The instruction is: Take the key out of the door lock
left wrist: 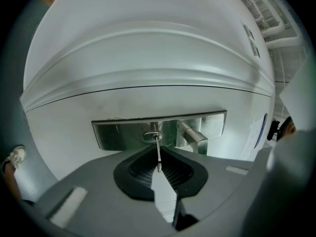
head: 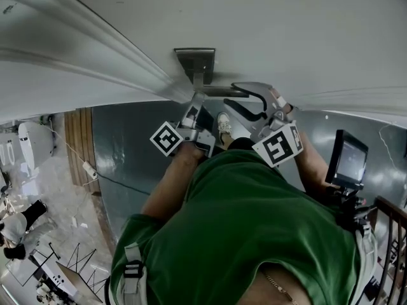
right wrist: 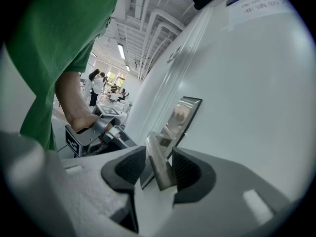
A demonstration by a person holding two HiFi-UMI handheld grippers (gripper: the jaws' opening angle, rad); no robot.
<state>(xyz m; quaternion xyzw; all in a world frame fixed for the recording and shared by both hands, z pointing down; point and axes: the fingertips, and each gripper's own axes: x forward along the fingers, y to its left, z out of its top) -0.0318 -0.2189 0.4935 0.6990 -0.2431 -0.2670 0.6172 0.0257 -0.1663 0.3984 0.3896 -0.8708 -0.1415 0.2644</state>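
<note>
A steel lock plate (left wrist: 118, 135) sits on the white door (left wrist: 148, 58), with a keyhole cylinder and a lever handle (left wrist: 195, 137). A thin metal key (left wrist: 157, 149) stands in the cylinder, seen edge-on. My left gripper (left wrist: 158, 169) is shut on the key's outer end, its dark pads meeting around it. In the head view the left gripper (head: 194, 107) reaches up to the plate (head: 194, 59). My right gripper (right wrist: 160, 169) is shut on the handle's lever (right wrist: 159, 157), one pad on each side. In the head view the right gripper (head: 241, 97) sits at the lever's end.
The person's green shirt (head: 254, 227) fills the lower head view, with a shoe (head: 224, 124) on the grey floor below the lock. A monitor on a stand (head: 348, 161) is at the right. A paper notice (right wrist: 256, 4) hangs on the door. People (right wrist: 96, 85) stand far off.
</note>
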